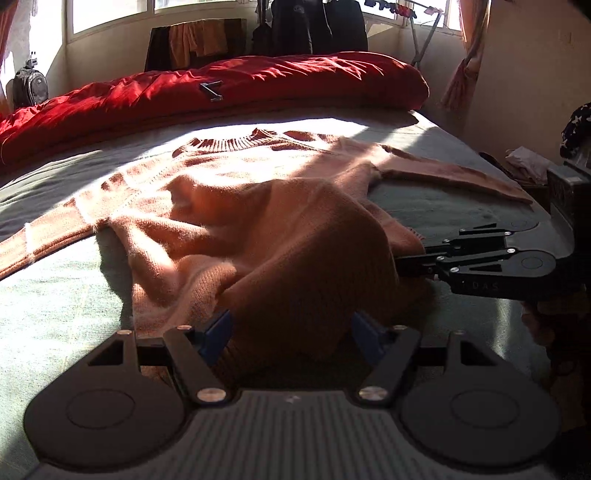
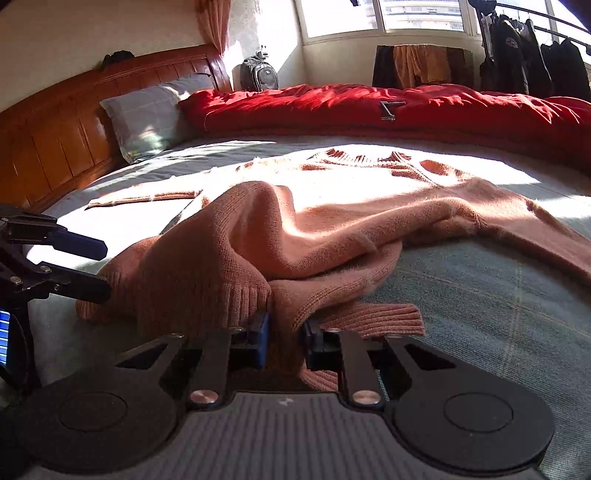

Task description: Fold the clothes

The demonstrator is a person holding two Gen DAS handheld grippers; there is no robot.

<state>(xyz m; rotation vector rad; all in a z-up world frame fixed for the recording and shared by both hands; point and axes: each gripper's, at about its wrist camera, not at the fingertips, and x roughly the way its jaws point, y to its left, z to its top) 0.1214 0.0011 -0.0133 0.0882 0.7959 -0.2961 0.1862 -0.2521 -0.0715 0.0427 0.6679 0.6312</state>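
An orange-pink knitted sweater [image 1: 221, 206] [image 2: 332, 221] lies front up on the grey-green bed sheet [image 1: 55, 295] [image 2: 480, 295], collar toward the far side and sleeves spread. Its lower part is lifted and bunched toward the cameras. My left gripper [image 1: 293, 330] [image 2: 101, 267] is open, its blue fingers wide apart with the raised hem fabric hanging between them. My right gripper [image 2: 286, 341] [image 1: 402, 264] is shut on the ribbed hem of the sweater, holding it just above the sheet to the right of the left gripper.
A red duvet [image 1: 258, 85] [image 2: 369, 107] with a small metal object [image 1: 211, 90] on it lies along the far side of the bed. A grey pillow [image 2: 147, 114] and wooden headboard [image 2: 55, 129] stand at the left. Dark coats [image 1: 317, 26] hang by the window.
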